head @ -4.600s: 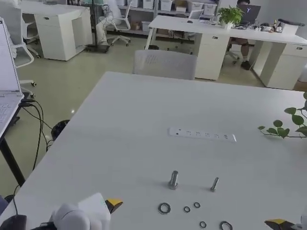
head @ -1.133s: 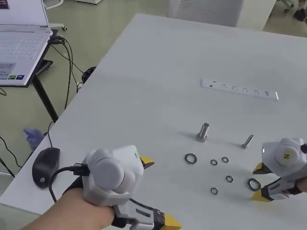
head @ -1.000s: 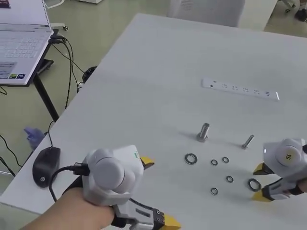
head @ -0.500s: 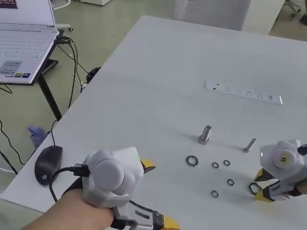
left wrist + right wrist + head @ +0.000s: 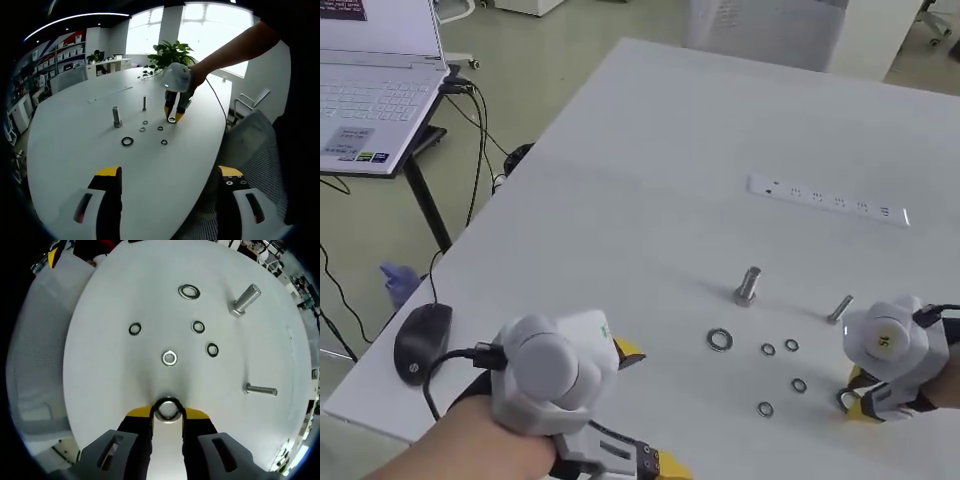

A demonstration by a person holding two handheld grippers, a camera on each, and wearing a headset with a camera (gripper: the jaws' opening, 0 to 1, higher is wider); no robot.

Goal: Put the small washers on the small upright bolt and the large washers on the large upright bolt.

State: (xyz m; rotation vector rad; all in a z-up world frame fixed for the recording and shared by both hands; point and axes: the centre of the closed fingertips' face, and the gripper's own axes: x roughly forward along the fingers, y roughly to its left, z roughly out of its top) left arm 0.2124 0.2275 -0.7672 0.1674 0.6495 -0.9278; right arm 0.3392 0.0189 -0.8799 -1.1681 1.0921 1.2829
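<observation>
Right hand-held gripper (image 5: pixel 168 413) is closed on a large washer (image 5: pixel 160 409). Pinched at its rim, it could be dropped.

The white worktop (image 5: pixel 650 180) carries a power strip (image 5: pixel 828 201) toward its far edge. Nearer stand a large upright bolt (image 5: pixel 748 285) and a small upright bolt (image 5: pixel 840 308). A large washer (image 5: pixel 720 340) and four small washers (image 5: pixel 768 349) lie toward the near edge. A mouse (image 5: pixel 422 342) rests at the left edge.

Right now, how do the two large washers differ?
The gripped large washer sits pinched between the right gripper's fingers; the loose large washer lies free on the table. The gripped one is farther from the large bolt than the loose one. Both are plain metal rings.
</observation>
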